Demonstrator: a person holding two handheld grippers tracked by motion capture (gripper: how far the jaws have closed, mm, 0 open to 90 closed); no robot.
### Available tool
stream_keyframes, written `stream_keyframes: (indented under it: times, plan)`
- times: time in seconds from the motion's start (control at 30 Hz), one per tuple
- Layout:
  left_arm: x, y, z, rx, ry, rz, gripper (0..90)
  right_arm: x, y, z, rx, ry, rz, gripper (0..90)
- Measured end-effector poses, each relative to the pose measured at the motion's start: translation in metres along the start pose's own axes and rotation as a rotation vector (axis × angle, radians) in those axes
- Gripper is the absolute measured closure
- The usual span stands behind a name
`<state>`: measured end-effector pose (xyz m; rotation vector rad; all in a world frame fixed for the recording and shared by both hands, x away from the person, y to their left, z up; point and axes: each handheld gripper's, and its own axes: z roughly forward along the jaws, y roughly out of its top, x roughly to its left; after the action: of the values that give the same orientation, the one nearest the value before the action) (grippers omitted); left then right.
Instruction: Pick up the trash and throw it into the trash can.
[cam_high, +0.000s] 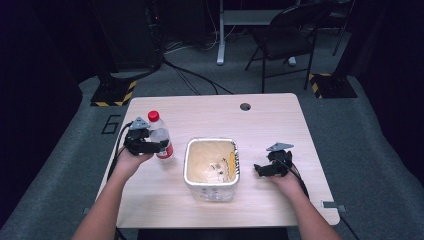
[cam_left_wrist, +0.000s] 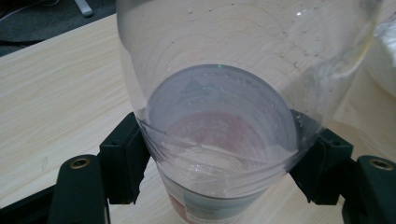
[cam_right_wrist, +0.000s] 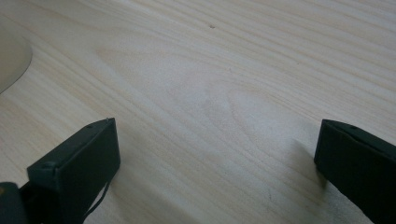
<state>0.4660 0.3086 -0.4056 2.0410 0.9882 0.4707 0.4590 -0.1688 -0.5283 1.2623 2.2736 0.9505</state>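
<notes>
1. The clear plastic bottle with a red cap (cam_high: 159, 136) stands left of centre in the high view, beside the white square tub (cam_high: 212, 191).
2. The left gripper (cam_high: 154, 146) clamps its lower body (cam_left_wrist: 219, 154).
3. The right gripper (cam_high: 261, 170) is spread, empty.
4. Thin walls probably flex and slip; a low, firm grip suits it.

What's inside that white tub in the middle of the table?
The tub holds a tan, murky liquid or film with a few dark specks and a yellow streak at the right side. What lies beneath that surface is hidden.

Black folding chair (cam_high: 287, 37), floor cables (cam_high: 192, 75), yellow-black striped stand bases (cam_high: 114, 93) beyond table (cam_high: 210, 112).
</notes>
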Motion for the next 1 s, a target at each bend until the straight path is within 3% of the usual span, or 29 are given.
stream_keyframes:
  times: [0.4,0.53,0.8,1.0]
  plan:
    - [-0.008,0.015,-0.027,-0.006,-0.025,0.006,28.9,0.000,0.000,0.000,0.000,0.000,0.001,0.0]
    - [-0.013,0.024,-0.041,-0.027,-0.035,0.023,28.9,0.000,0.000,0.000,-0.002,-0.002,-0.001,0.0]
    - [-0.018,0.036,-0.054,-0.061,-0.053,0.013,28.9,0.000,0.000,0.000,-0.003,-0.002,0.000,0.0]
    - [-0.029,0.046,-0.062,-0.076,-0.068,0.051,29.0,0.000,0.000,0.000,-0.003,-0.002,-0.001,0.0]
